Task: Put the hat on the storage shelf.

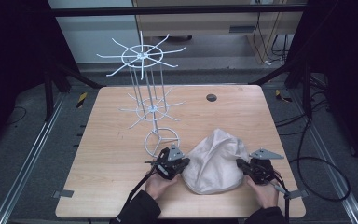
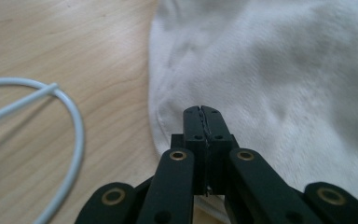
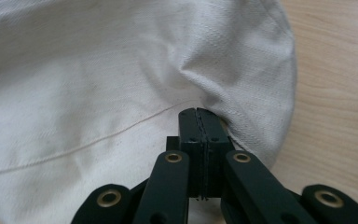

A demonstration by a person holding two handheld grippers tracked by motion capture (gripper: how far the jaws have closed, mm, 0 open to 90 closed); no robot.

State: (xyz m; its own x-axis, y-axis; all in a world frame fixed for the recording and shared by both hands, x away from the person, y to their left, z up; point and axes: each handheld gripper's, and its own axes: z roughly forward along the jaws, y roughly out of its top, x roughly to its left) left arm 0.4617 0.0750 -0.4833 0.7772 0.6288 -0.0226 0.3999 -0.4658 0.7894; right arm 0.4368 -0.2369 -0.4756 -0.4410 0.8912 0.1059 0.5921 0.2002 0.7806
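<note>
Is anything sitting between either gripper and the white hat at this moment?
No. The left gripper and right gripper are shut right at opposite edges of the white hat, nothing in between. The wire rack stands apart, beyond the left gripper.

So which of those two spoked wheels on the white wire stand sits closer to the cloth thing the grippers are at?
The lower wheel, partway up the white wire stand. The upper wheel crowns the pole, well above the cream cloth hat on the table.
</note>
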